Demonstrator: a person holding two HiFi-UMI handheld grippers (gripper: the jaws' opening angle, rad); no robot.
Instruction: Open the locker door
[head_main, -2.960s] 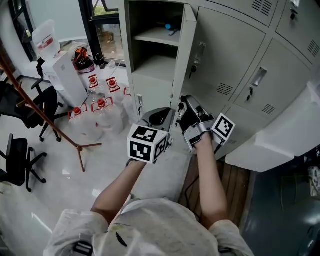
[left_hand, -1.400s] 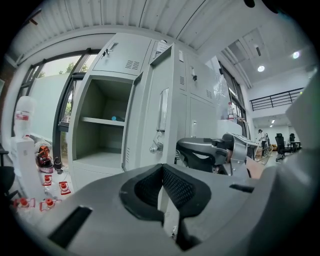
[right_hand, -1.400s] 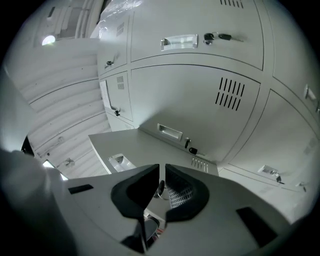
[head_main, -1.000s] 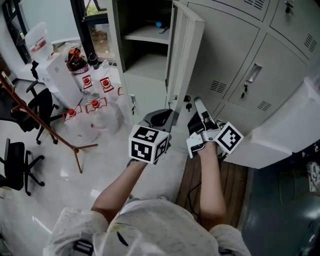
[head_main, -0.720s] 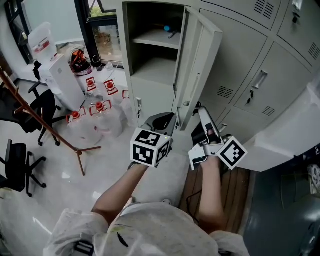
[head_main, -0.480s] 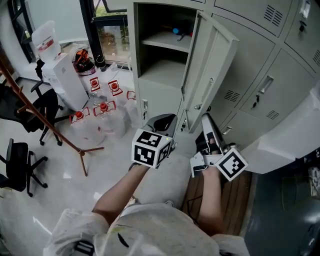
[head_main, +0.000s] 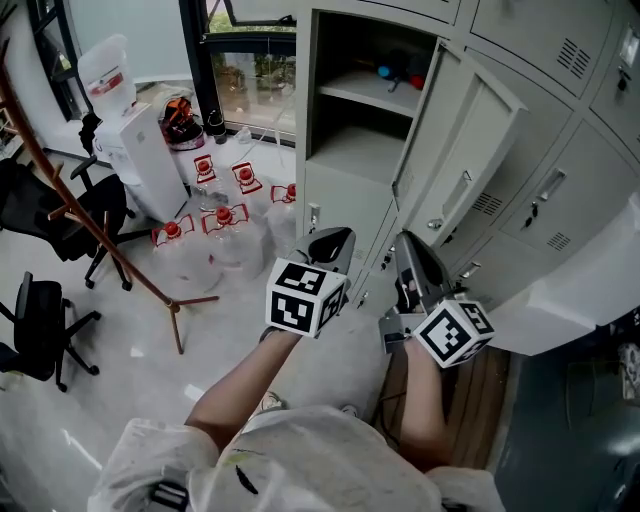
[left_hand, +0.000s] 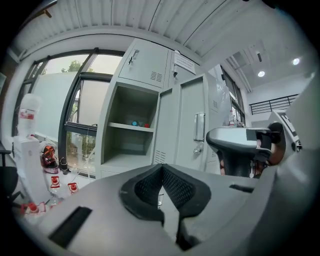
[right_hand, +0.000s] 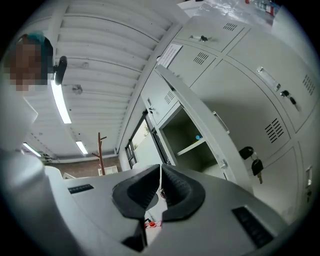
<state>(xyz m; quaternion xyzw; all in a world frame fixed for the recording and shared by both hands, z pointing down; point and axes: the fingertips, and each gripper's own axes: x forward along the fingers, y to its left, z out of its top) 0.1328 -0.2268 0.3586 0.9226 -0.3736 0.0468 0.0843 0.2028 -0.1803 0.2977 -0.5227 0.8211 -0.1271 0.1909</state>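
Grey locker door (head_main: 455, 150) stands open near water jugs (head_main: 238, 243); left tongs (head_main: 335, 242) and right tongs (head_main: 408, 252) closed, empty.

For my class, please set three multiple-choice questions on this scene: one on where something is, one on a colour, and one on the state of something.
1. Where do the water bottles stand?
A. on the floor, left of the open locker
B. inside the locker
C. on a table

2. What colour are the bottles' caps?
A. blue
B. red
C. green

3. How does the locker door stand?
A. shut
B. swung open
C. lying flat on the floor

Answers:
1 A: the head view shows them grouped on the floor beside the locker.
2 B: each cap shows red.
3 B: the door stands out from the frame and the locker's inside shows.
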